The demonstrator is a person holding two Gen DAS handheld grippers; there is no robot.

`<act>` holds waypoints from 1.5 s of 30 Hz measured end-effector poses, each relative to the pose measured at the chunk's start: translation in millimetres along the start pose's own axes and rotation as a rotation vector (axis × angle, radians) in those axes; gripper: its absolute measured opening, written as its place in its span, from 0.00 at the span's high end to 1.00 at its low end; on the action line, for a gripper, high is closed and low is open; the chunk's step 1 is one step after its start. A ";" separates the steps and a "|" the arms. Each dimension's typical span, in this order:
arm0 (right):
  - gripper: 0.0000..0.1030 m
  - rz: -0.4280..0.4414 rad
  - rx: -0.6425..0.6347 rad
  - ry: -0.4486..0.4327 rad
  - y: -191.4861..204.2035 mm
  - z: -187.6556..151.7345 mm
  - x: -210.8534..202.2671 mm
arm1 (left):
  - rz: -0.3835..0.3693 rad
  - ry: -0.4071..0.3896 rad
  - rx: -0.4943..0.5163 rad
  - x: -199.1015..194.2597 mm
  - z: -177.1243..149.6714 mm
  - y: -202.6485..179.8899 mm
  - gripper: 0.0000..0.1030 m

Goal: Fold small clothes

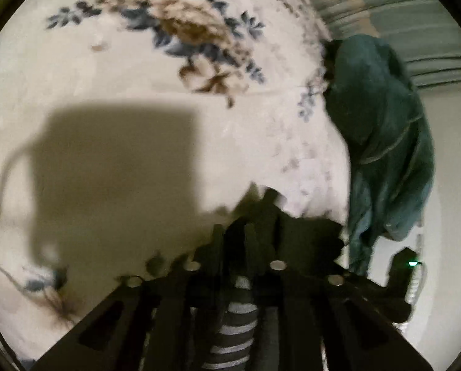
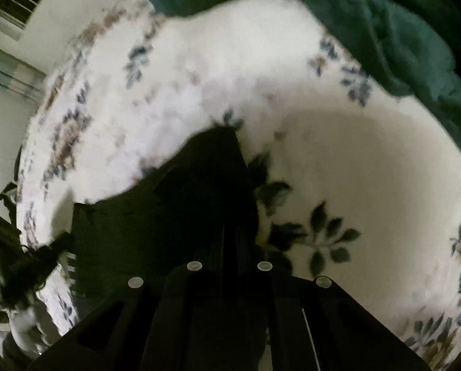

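Note:
A dark teal garment hangs bunched at the right of the left wrist view, above a white floral bedspread. My left gripper points down at the bedspread with its dark fingers close together; they look shut on a dark cloth edge, though blur hides the pinch. In the right wrist view the same teal garment crosses the top right. My right gripper has its fingers pressed together on a dark piece of fabric that spreads to the left.
The bedspread fills both views. A striped grey-blue curtain or blanket lies at the top right of the left view. The bed edge and a pale floor show at the left of the right view.

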State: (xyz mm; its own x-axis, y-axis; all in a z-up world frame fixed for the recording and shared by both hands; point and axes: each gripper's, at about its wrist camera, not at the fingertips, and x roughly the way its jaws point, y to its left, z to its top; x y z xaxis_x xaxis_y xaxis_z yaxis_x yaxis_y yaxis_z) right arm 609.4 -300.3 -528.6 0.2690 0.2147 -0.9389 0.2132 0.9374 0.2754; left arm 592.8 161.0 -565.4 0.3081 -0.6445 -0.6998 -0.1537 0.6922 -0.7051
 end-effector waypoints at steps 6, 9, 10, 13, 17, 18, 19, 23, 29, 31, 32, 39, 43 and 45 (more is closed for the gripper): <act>0.32 0.157 0.019 0.020 -19.3 -29.0 -22.5 | -0.056 0.030 0.097 -36.2 -43.7 -21.2 0.19; 0.18 0.215 0.033 0.092 -38.0 -53.3 -24.0 | -0.073 -0.005 0.036 -64.4 -95.4 -12.9 0.18; 0.15 0.237 0.034 0.118 -44.0 -61.8 -22.2 | -0.074 -0.015 0.003 -70.7 -112.3 -8.0 0.18; 0.12 0.259 0.012 0.170 -50.8 -74.2 -11.4 | -0.065 -0.021 -0.125 -78.3 -173.4 9.8 0.18; 0.12 0.377 0.055 0.224 -60.5 -65.9 23.0 | -0.119 -0.023 -0.295 -63.3 -237.1 24.6 0.18; 0.12 0.414 0.076 0.236 -62.2 -60.8 33.1 | -0.136 -0.026 -0.326 -56.7 -244.8 24.5 0.18; 0.12 0.436 0.089 0.242 -61.8 -57.0 39.9 | -0.130 -0.040 -0.354 -51.8 -249.3 22.5 0.18; 0.10 0.505 0.090 0.278 -48.1 -43.6 58.6 | -0.119 -0.116 -0.438 -65.7 -258.2 15.0 0.18; 0.11 0.497 0.035 0.337 -22.1 -41.5 73.4 | -0.109 -0.073 -0.495 -38.7 -286.5 19.7 0.18; 0.11 0.485 0.029 0.335 -17.1 -43.1 76.8 | -0.171 -0.065 -0.568 -7.9 -280.3 28.2 0.17; 0.12 0.484 0.033 0.332 -16.3 -43.7 77.1 | -0.184 -0.091 -0.583 -2.4 -275.9 29.1 0.17; 0.78 0.469 0.112 0.250 -30.6 -62.0 64.5 | -0.193 -0.273 -0.519 -16.5 -233.0 11.5 0.43; 0.82 0.485 0.199 0.189 -36.0 -103.9 36.2 | -0.210 -0.233 -0.459 -48.6 -198.5 26.9 0.43; 0.83 0.483 0.235 0.184 -39.2 -133.7 24.8 | -0.185 -0.203 -0.391 -60.9 -180.4 27.1 0.43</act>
State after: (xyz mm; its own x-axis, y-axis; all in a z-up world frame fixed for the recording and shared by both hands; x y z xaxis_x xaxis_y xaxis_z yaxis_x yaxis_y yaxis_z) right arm 482.1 -295.0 -590.3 0.2245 0.6680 -0.7095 0.3151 0.6392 0.7015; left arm 400.6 160.4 -562.5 0.5345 -0.6423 -0.5493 -0.4089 0.3722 -0.8332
